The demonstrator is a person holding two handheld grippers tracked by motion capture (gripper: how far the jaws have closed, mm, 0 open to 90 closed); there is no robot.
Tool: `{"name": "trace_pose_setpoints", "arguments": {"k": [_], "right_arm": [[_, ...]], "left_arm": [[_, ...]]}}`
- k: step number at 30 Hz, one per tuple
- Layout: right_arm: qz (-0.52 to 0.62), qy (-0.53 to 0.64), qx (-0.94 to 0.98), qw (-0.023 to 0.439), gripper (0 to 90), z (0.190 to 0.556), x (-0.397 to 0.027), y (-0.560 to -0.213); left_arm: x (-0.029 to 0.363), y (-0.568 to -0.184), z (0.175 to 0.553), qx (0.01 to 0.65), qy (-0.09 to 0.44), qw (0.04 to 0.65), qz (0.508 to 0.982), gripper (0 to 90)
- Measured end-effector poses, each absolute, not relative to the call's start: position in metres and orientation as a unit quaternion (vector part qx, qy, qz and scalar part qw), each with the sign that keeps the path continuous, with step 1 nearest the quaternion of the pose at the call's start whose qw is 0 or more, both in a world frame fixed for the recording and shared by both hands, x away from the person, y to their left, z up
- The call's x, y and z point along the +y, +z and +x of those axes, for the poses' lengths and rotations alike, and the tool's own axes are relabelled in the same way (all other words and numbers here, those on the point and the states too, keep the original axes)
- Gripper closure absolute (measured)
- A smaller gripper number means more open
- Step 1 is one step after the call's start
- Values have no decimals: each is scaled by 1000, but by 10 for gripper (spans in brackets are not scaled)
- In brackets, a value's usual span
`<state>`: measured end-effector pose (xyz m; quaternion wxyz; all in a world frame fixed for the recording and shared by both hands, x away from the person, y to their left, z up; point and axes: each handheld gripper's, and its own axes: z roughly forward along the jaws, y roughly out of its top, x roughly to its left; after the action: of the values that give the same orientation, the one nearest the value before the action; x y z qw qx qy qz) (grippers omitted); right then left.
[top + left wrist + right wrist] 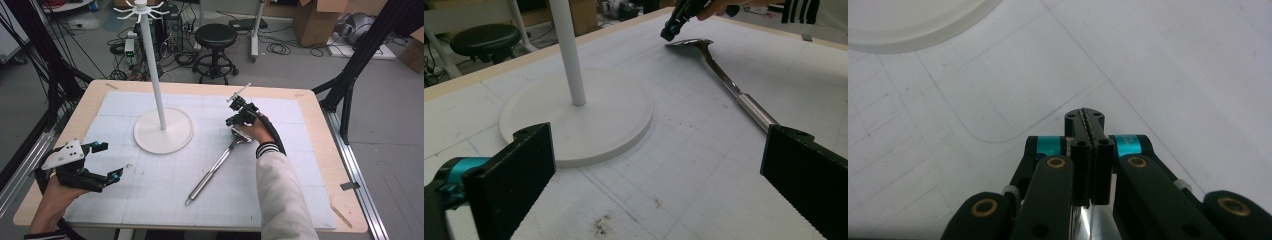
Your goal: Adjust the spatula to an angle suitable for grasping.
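Surface: a wooden table (320, 150) under a white gridded mat (165, 185), with a black stool (215, 37) and cardboard boxes on the floor at the top of the high view.
Right gripper (234, 121): right of centre in the high view, its jaws pressed together with nothing between the tips, just above the head of the ladle (215, 167); shiny metal shows under its body in the right gripper view (1090, 122).
Ladle: lies flat on the mat, head toward the right hand (252, 131), handle running to the lower centre; upper right in the left gripper view (724, 80).
Left gripper (107, 161): lower left, jaws wide apart and empty, well apart from the ladle.
Stand: a white pole on a round base (163, 131), centre left, near the ladle head.
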<state>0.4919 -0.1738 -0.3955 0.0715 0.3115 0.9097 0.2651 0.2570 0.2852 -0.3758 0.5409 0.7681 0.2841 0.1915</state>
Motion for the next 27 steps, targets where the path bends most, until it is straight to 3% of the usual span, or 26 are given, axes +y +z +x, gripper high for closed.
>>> {"name": "trace_pose_setpoints", "arguments": {"k": [27], "right_arm": [[302,218,925,69,900,494,-173,-407]], "left_arm": [[286,-377,257,285,192,538,769,17]]}}
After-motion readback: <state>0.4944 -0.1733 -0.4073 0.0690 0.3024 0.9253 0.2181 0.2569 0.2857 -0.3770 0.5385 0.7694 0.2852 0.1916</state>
